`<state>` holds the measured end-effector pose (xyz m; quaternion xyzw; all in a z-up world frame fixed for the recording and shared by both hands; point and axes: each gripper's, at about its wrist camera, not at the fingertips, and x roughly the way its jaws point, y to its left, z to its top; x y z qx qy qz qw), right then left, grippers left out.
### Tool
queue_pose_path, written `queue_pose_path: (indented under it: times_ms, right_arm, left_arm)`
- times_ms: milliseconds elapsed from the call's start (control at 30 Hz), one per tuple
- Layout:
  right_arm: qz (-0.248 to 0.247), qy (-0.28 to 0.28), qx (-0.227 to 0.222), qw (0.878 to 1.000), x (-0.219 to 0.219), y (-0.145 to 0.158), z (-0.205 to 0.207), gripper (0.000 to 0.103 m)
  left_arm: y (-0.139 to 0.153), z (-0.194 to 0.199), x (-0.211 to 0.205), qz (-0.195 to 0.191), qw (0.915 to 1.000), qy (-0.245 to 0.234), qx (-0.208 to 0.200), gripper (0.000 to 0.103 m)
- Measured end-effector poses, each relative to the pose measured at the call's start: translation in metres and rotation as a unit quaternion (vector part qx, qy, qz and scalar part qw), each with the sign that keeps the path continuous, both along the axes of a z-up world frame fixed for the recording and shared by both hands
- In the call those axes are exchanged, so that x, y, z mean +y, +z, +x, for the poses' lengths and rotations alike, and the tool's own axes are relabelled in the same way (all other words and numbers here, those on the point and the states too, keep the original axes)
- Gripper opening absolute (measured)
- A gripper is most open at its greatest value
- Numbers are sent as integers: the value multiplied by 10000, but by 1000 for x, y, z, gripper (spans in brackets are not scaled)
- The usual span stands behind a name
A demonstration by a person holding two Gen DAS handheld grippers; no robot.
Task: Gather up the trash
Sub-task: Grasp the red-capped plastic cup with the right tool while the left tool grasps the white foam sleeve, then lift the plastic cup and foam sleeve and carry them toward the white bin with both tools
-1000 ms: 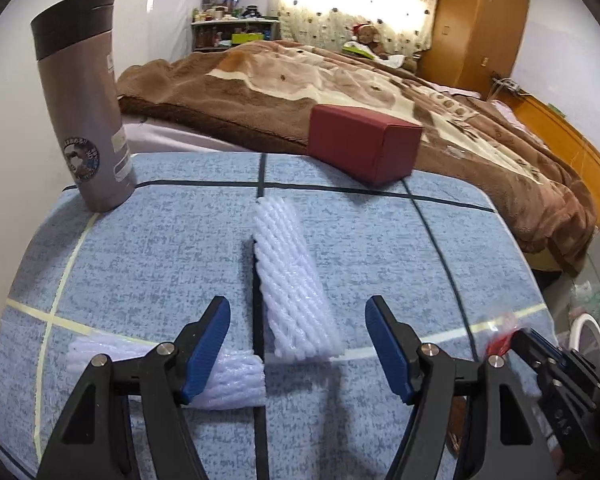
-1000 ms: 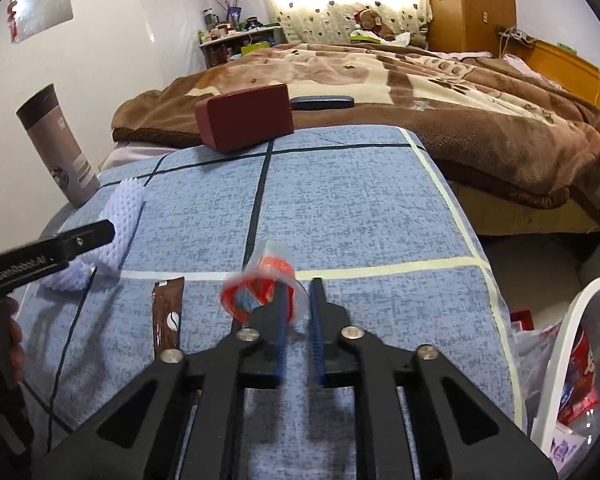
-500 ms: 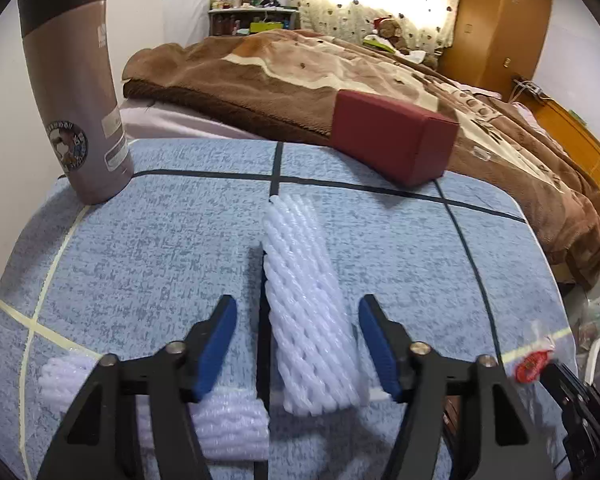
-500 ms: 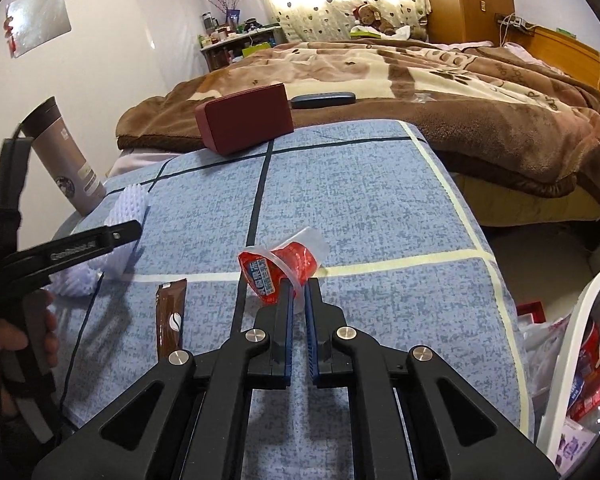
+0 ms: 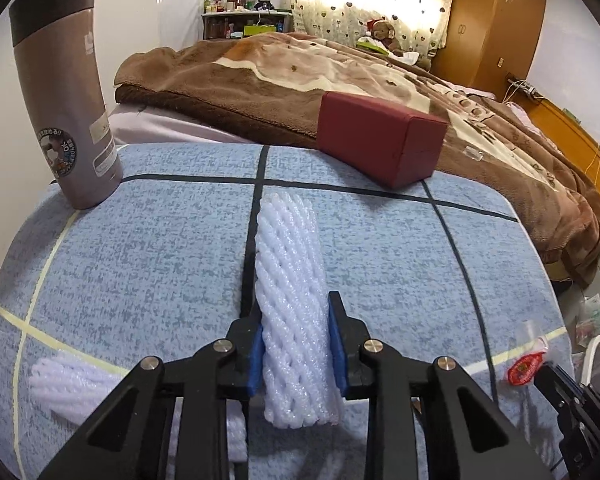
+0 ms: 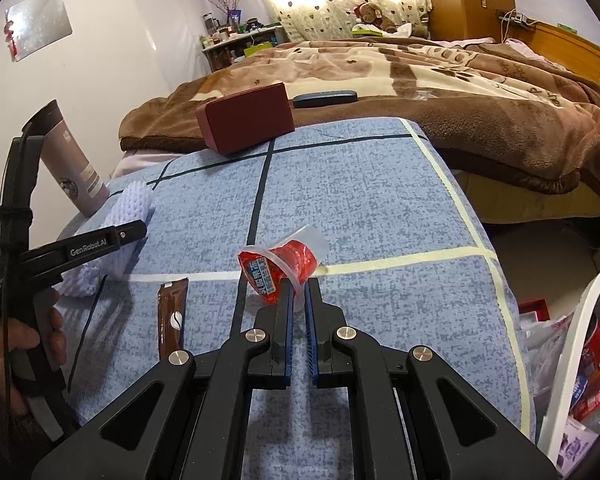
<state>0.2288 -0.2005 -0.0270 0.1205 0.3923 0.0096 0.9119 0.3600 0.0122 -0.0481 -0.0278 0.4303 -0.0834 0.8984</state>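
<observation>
A white foam net sleeve (image 5: 290,280) lies lengthwise on the blue tablecloth (image 5: 140,260). My left gripper (image 5: 295,308) is closing its jaws on it, and both blue pads press its sides. A second foam net (image 5: 72,384) lies to the lower left. In the right wrist view my right gripper (image 6: 298,284) is shut on the rim of a red jelly cup (image 6: 278,266), held tilted just above the cloth. A brown sachet (image 6: 172,316) lies flat to the left of it. A hand holds the left gripper's handle at the far left.
A brown tumbler (image 5: 66,96) stands at the table's far left corner. A dark red box (image 5: 376,140) sits at the far edge against a bed with a brown blanket. A white-rimmed bin (image 6: 580,320) with wrappers inside stands at the table's right.
The left gripper's jaws have closed from wide apart onto the foam net sleeve. The right gripper has raised the jelly cup slightly and stays shut on it.
</observation>
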Motion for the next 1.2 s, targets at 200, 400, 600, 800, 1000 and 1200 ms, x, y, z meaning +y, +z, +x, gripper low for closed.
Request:
queue_pose_path:
  times_ms: [200,400,600,800,1000,1200]
  right_arm:
    - [5,7,-96,10000,-1,4,-6,6]
    - [91,-12,-245,9997,-4,13,-17,6]
    - [38,-4,-357,9994,-7,20,-30,5]
    - [54,-39,-324,9995,-15,17,-39,4]
    - [235,75,-429,9988,-21,15,-45,9]
    - [-334,432,-213,9983,0,9,-32,44]
  left_arm:
    - [14,-18,-1,-67,9998,-82,-157,29]
    - [28,-45,-3,-171,9993,-178,-288,29]
    - [40,-71,-12,-222,9983,-334,-428,29]
    - [40,-84,-17,-270,9982,-366,-388,29]
    - [36,-94,-22,-179,9981,-392,-433,29]
    - [34,-92,-23,-243,9980,-420,-411,29]
